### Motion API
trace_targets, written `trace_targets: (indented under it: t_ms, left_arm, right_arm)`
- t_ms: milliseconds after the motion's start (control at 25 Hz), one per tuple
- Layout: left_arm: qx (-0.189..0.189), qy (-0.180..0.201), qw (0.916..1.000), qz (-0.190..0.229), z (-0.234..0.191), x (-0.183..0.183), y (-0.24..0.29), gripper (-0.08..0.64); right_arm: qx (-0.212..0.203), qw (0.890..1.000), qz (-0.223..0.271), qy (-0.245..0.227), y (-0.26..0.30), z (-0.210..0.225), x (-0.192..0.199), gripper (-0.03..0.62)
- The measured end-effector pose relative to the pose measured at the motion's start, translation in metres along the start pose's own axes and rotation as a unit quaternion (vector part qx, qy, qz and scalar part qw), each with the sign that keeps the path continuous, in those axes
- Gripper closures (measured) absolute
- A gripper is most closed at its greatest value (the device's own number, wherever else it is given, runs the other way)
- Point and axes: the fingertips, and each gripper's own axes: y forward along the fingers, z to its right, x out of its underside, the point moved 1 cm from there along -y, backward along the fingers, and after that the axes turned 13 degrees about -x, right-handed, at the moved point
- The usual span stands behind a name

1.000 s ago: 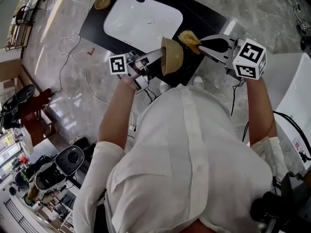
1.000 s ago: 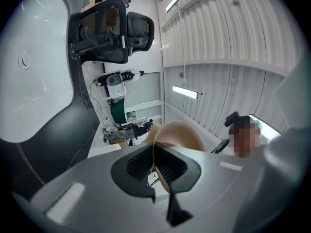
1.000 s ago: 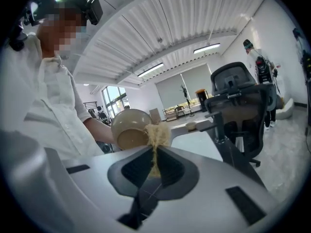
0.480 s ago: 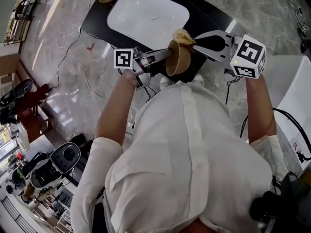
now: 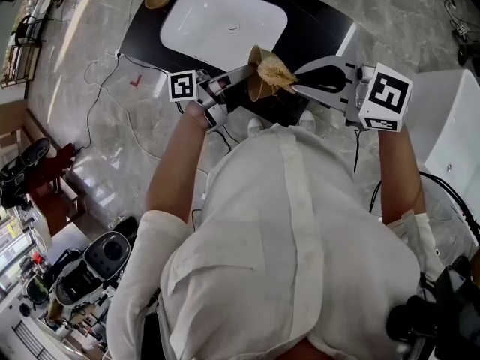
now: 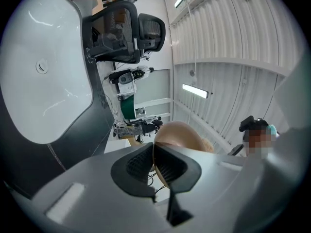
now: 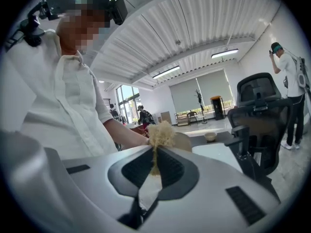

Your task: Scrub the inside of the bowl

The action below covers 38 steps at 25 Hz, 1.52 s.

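Left gripper (image 5: 241, 74) clamped on bowl (image 5: 255, 91) rim; bowl held mid-air on edge, mouth facing 3 o'clock. Right gripper (image 5: 300, 87) pinches scrubber (image 5: 276, 72), lying 9 o'clock of it, at the mouth.

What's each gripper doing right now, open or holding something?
Left gripper: closed on the rim of the bowl.
Right gripper: closed on the fibre scrubber.

**Colours Around the Bowl**

The bowl (image 5: 253, 90) in the left gripper (image 5: 250, 71) is light brown. The scrubber (image 5: 276, 71) in the right gripper (image 5: 297, 86) is straw yellow. Both grippers are grey with black pads. Their cubes (image 5: 386, 96) show black-and-white squares. The sink (image 5: 196, 15) beyond is white.
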Motion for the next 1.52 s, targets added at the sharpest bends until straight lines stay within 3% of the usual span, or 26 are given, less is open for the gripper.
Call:
trace_targets:
  t_ms: [400,560,720,960,1120,1400,1520]
  left_arm:
    - [0.065,-0.021,0.9977,-0.004,0.023,0.004,0.003,0.543]
    - [0.097,-0.014,0.9950,-0.022,0.035,0.013,0.011,0.543]
    - [0.103,0.009,0.9934,-0.050,0.049,0.016,0.001,0.543]
    - [0.081,0.064,0.9895,-0.101,0.050,0.035,0.006,0.543]
    - [0.038,0.114,0.9839,-0.132,0.040,0.035,0.014,0.543]
    - [-0.041,0.171,0.9654,-0.192,0.021,0.039,0.045,0.543]
    - [-0.068,0.166,0.9667,-0.183,0.010,0.035,0.054,0.543]
  right_arm:
    - [-0.033,0.999,-0.008,0.003,0.033,-0.039,0.027,0.568]
    - [-0.025,0.999,-0.036,0.007,0.034,-0.033,0.054,0.568]
    - [-0.014,0.997,-0.074,0.010,0.046,-0.022,0.062,0.568]
    - [0.015,0.991,-0.132,0.004,0.036,-0.009,0.085,0.568]
    - [0.049,0.987,-0.153,0.006,0.017,0.014,0.091,0.568]
    - [0.109,0.989,-0.102,0.016,-0.036,0.048,0.073,0.568]
    - [0.132,0.988,-0.072,0.023,-0.055,0.052,0.070,0.568]
